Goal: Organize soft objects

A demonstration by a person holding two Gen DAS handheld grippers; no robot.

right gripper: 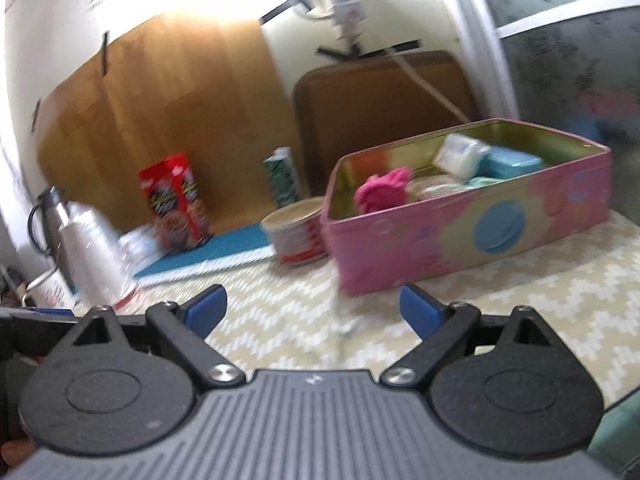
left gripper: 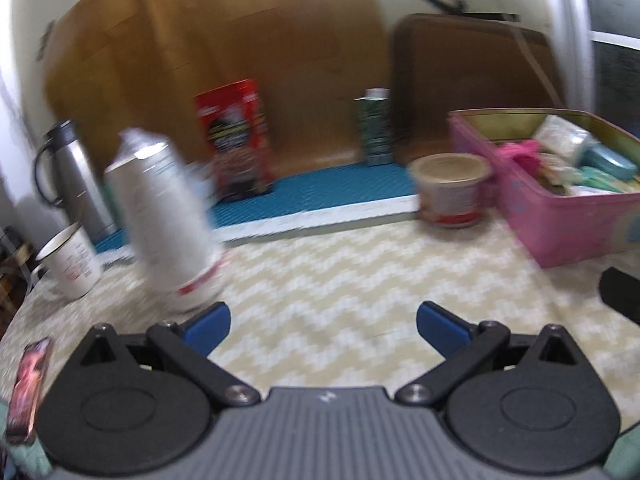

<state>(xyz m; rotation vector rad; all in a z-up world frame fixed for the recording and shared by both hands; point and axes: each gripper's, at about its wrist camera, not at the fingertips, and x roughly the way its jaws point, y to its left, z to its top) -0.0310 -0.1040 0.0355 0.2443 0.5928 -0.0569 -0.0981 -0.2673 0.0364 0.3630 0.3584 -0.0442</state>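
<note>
Left to right: I am holding my left claw spread open and empty over bare zigzag desk, beside a white bottle. I am holding my right claw open too, gripping nothing. The pink tin is lying ahead and to the right of both, nearer my right claw, its long axis running left to right. Soft things, a pink cloth among them, are sitting inside it; none is showing loose on the desk.
</note>
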